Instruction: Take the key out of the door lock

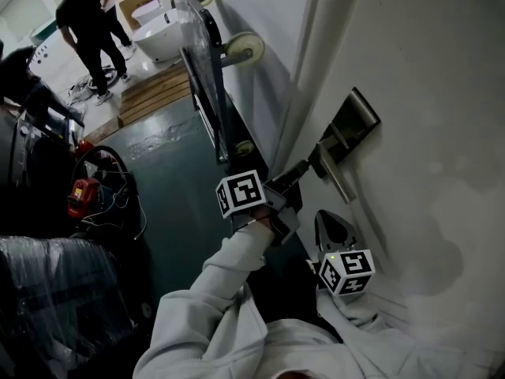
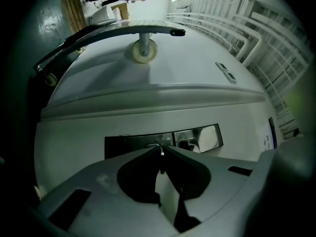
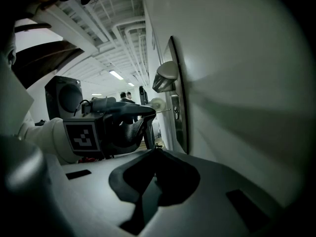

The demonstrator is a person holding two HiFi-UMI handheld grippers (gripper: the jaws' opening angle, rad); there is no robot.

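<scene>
Firmly closed, the left gripper point(image 2: 161, 148) pinches the thin key point(image 2: 161, 157), which reaches the door's lock plate point(image 2: 133, 142) at twelve o'clock. The right gripper point(image 3: 154, 153) is shut, empty and apart from it. Pulling off-axis could jam or bend the key, and a weak pinch could slip.

Dark green floor point(image 1: 170, 184) lies below the left gripper point(image 1: 310, 166); a white wall point(image 1: 268, 6) and wooden pallet point(image 1: 154, 93) stand beyond it.
</scene>
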